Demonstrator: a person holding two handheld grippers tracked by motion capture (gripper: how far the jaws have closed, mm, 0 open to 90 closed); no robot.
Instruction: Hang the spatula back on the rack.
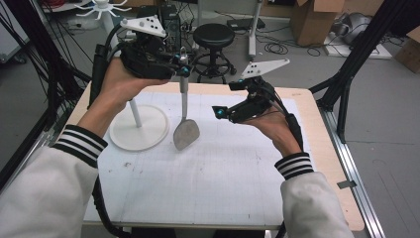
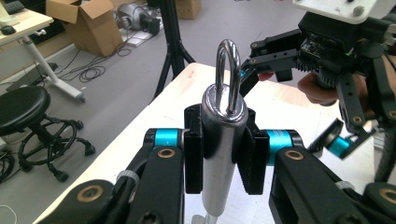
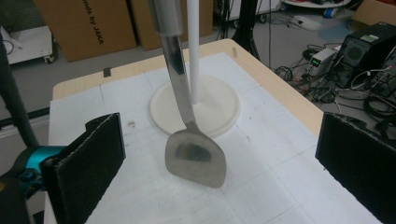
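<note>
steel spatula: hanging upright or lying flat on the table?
Upright. The left gripper clamps the steel spatula by its handle, hanging loop on top, blade down by the white mat.

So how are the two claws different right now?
The left claw is shut on the metal spatula's handle and holds it up so the blade hangs down; the right claw is wide open with nothing in it. The left claw sits higher than the right. Both are black with blue parts.

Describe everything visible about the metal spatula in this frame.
The spatula looks like polished steel: a rounded flat blade, a thin neck, a thick cylindrical handle with a hanging loop on top. It hangs blade down, roughly upright, over the white mat beside the white stand. The left hand-held gripper is clamped on the handle.
</note>
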